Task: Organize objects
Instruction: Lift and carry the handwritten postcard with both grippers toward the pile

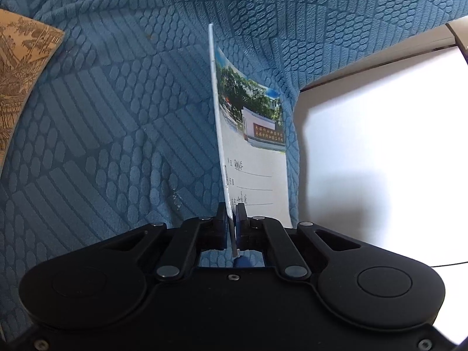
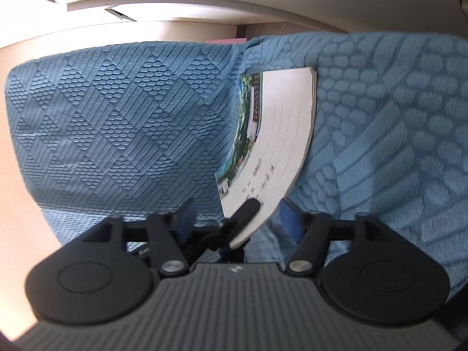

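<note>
Nearest to us, the left hand-held gripper [image 1: 232,219] is clamped on the lower edge of the notebook [image 1: 251,146], which stands on edge above the blue cover [image 1: 102,131]. The right hand-held gripper [image 2: 237,216] has its jaws apart, w/ the notebook's corner between them, not pressed. We judge a hand-over step; next we need a free spot. Further left lies a brown printed book [image 1: 20,67].

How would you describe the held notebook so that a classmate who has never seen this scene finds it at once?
Start at the blue textured sofa cover that fills the view. Above it, the left gripper pinches a thin notebook by its lower edge. Its white cover carries a colour photo of trees and a gate above handwritten lines, unlike the tan engraved board at left.
</note>
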{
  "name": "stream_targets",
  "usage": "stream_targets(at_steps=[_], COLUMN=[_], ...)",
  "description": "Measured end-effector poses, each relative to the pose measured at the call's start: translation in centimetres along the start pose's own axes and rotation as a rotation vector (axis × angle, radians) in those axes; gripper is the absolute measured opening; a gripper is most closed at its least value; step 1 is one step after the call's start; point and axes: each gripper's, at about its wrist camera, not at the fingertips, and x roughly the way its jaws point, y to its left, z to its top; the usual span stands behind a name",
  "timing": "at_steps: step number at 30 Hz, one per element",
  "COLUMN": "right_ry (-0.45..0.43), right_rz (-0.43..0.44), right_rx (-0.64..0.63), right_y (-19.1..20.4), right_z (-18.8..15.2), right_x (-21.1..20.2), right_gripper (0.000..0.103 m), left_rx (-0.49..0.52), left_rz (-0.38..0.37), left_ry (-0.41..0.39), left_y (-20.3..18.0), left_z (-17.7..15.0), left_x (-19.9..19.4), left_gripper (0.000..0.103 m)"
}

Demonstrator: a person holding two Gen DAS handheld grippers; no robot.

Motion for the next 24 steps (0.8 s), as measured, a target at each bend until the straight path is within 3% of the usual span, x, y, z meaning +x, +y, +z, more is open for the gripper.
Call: stream_targets(at_steps=[7,11,17,20,22,24], right_ry=[0.012,-0.028,-0.057,-0.071,-0.089,-0.099], right_rz=[0.046,0.005,-0.014,-0.036,-0.041,-0.044], right_rx=[0.032,-0.053,-0.063,-0.073,-0.098,-0.122], right_y=[-0.2,1.0,1.1,1.0,1.4,1.8], right_z=[1.0,1.2,1.9,2.0,1.9,1.7], right_x=[1.5,1.6,2.4,2.4,2.3,1.8], right_gripper=[0.07,0.073,0.068,0.057,0.029,0.018], left_rx=[-0.009,-0.025,-0.041,-0.022,-0.015,-0.023], left_rz=[-0.032,-0.042,-0.056,-0.06,-0.059,-0.069], left_ry=[-0.016,-0.031,-0.045,-0.061,-0.073,-0.077], left_y=[-0.1,-0.1,-0.1,-0.2,-0.4,-0.3], left_z=[0.3,0.6,1.2,0.9,0.7,0.5], left_x=[-0.8,-1.9,-3.7,-5.1,-5.8,-6.5], left_gripper=[0.002,0.002,0.002,0.002,0.002,0.002])
